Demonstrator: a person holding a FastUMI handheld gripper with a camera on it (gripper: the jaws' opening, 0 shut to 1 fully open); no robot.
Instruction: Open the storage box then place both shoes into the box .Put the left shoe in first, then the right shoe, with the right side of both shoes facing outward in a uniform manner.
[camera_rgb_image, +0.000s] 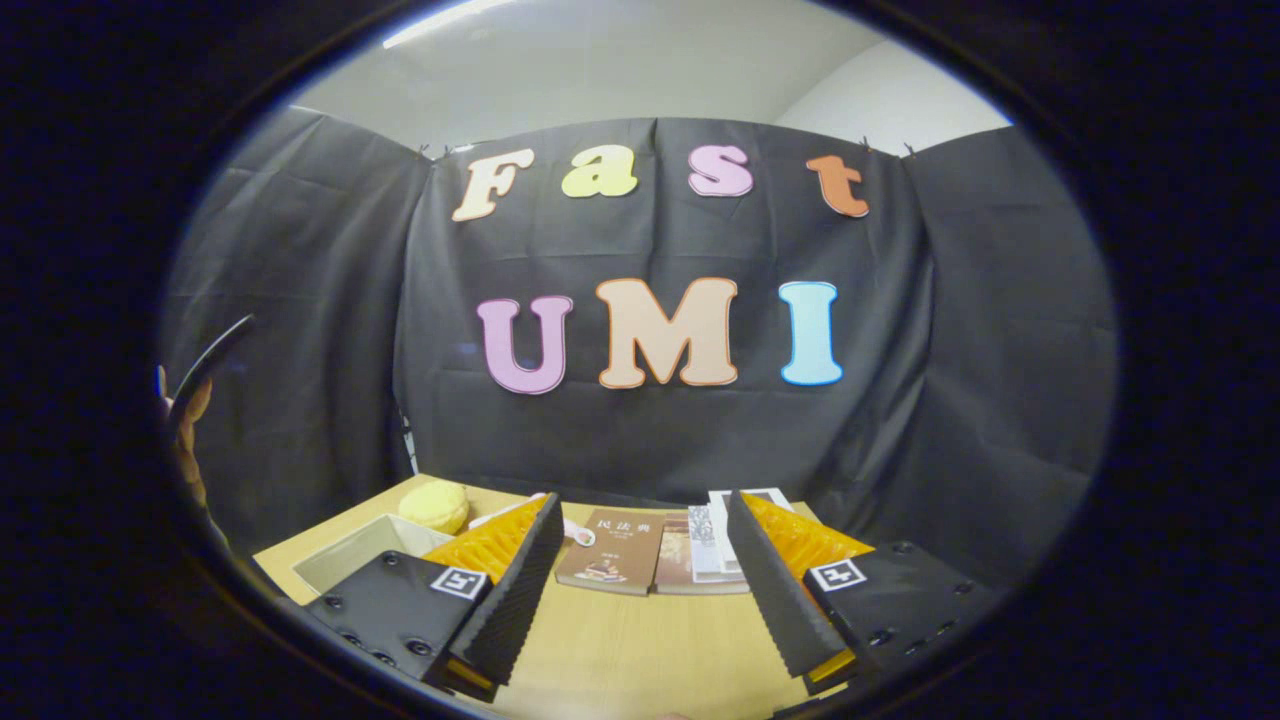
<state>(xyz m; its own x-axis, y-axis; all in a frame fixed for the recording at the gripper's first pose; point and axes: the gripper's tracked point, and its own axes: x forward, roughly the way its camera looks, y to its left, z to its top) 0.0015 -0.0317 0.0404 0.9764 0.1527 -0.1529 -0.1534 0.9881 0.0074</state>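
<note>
Gripper view: the gripper (645, 570) hangs over the wooden table (630, 650) with its fingers spread wide, nothing between them. Just ahead of them lie some books (612, 565) — flat, side by side. Beyond the left finger sits a pale tray (350, 555), likely the storage box (I cannot be sure), with a yellow soft lump (435, 505) behind it. Its long axis seems to run away from the fingers. Probably light and stiff — grip a wall or rim.

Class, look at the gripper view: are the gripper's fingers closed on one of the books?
No, the gripper is open, its fingers apart above bare table, with the books lying beyond them.
</note>
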